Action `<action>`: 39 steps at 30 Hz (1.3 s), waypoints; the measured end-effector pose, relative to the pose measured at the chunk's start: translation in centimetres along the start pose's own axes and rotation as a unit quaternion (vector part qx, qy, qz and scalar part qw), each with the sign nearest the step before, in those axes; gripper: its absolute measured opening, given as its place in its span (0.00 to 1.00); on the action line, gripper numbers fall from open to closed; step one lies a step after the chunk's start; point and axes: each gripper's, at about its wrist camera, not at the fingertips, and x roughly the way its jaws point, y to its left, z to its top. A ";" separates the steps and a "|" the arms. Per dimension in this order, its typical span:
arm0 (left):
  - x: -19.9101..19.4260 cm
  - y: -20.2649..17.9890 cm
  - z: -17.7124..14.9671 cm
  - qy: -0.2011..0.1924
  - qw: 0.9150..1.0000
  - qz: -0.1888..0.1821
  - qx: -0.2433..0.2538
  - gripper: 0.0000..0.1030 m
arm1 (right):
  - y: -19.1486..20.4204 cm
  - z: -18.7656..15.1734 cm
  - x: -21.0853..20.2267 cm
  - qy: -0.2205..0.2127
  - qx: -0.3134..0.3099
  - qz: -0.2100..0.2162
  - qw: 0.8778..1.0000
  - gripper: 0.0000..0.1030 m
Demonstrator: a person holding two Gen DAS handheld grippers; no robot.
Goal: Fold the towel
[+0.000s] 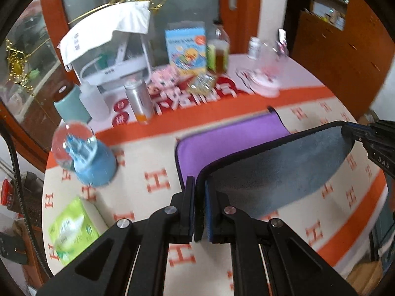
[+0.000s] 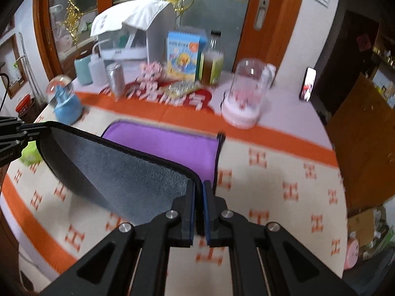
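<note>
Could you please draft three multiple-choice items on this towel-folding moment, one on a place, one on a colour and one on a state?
1. Where does the blue snow globe stand relative to the towel?
A. beyond its left side
B. on top of it
C. beyond its right corner

2. What colour is the towel face still lying on the table?
A. green
B. purple
C. white

3. How is the left gripper?
A. open above the table
B. shut on nothing
C. shut on the towel

Answers:
1 A, since the right wrist view shows the globe on the cloth past the towel's left end.
2 B, since the flat part is purple while the lifted underside is grey.
3 C, since its jaws pinch the dark-edged corner, as the right gripper does the other.
</note>
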 end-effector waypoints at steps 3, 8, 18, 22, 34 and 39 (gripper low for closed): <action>1.7 0.6 2.0 -0.002 1.000 0.015 -0.012 0.06 | -0.5 2.8 1.9 -0.008 0.001 -0.006 1.000 0.05; 6.7 1.5 4.8 0.015 0.999 0.041 -0.031 0.06 | -1.3 5.5 6.8 0.008 0.012 0.002 1.000 0.05; 16.5 2.5 6.0 0.075 0.994 0.063 -0.054 0.06 | -1.7 6.1 16.1 0.059 0.006 0.008 0.998 0.05; 18.5 2.1 5.8 0.085 0.993 0.069 -0.051 0.06 | -2.0 6.0 18.5 0.073 0.013 0.008 0.997 0.05; 20.8 2.3 5.1 0.095 0.989 0.092 -0.071 0.34 | -1.5 5.6 20.6 0.084 0.010 0.002 0.996 0.11; 19.6 2.4 5.2 0.080 0.989 0.100 -0.076 0.61 | -1.6 5.7 19.0 0.061 0.018 0.004 0.998 0.40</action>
